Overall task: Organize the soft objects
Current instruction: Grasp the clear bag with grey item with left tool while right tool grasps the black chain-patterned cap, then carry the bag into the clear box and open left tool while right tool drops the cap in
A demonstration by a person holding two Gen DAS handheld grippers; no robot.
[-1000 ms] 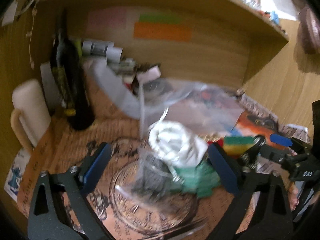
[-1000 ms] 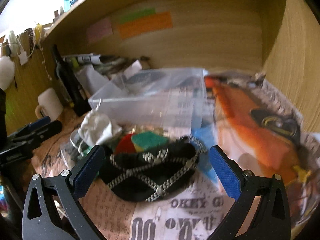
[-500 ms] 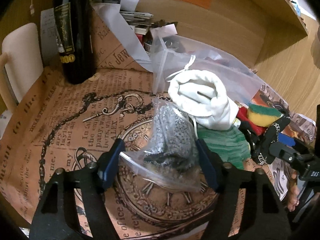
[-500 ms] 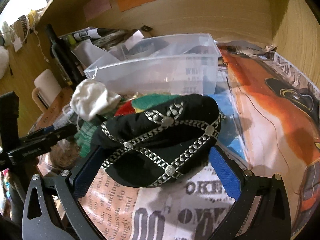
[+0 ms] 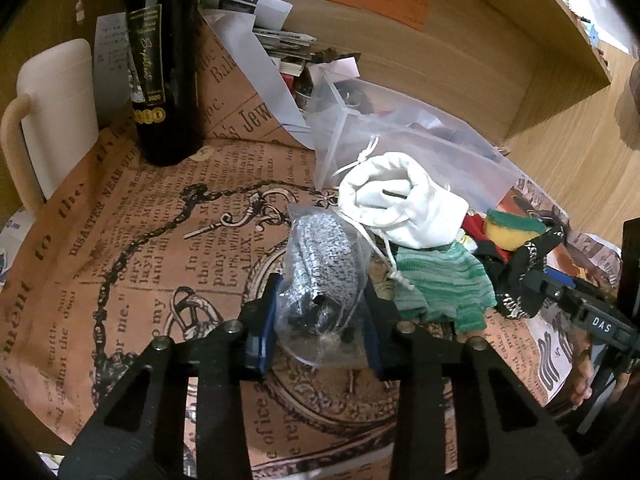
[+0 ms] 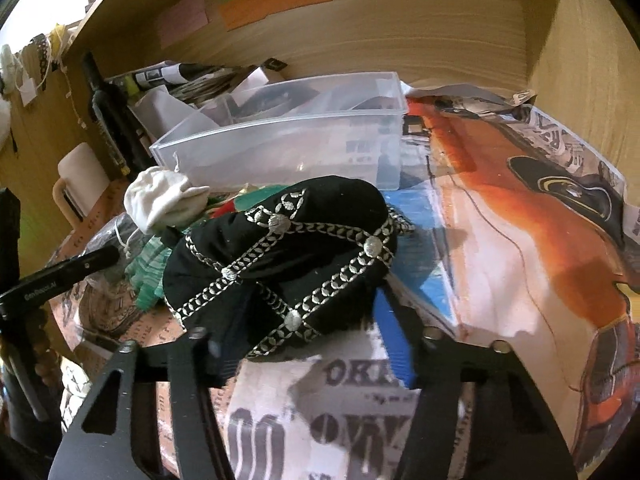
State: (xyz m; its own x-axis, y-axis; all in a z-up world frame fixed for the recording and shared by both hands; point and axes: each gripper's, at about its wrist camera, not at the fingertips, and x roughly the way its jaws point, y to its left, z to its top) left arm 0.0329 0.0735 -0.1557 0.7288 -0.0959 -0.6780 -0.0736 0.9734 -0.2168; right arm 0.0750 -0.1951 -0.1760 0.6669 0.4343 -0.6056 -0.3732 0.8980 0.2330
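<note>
My left claw (image 5: 320, 316) was closed on a clear bag of speckled grey fabric (image 5: 322, 276), its pads pressed into both sides, low over the newsprint-covered desk (image 5: 120, 240). Just beside it lay a white drawstring pouch (image 5: 400, 204) resting on a green knitted cloth (image 5: 444, 284). My right claw (image 6: 308, 340) gripped a black embroidered cap (image 6: 280, 256); its left pad was mostly hidden beneath the fabric, so I judged that grip loosely. A clear plastic bin (image 6: 288, 148) stood behind the cap.
</note>
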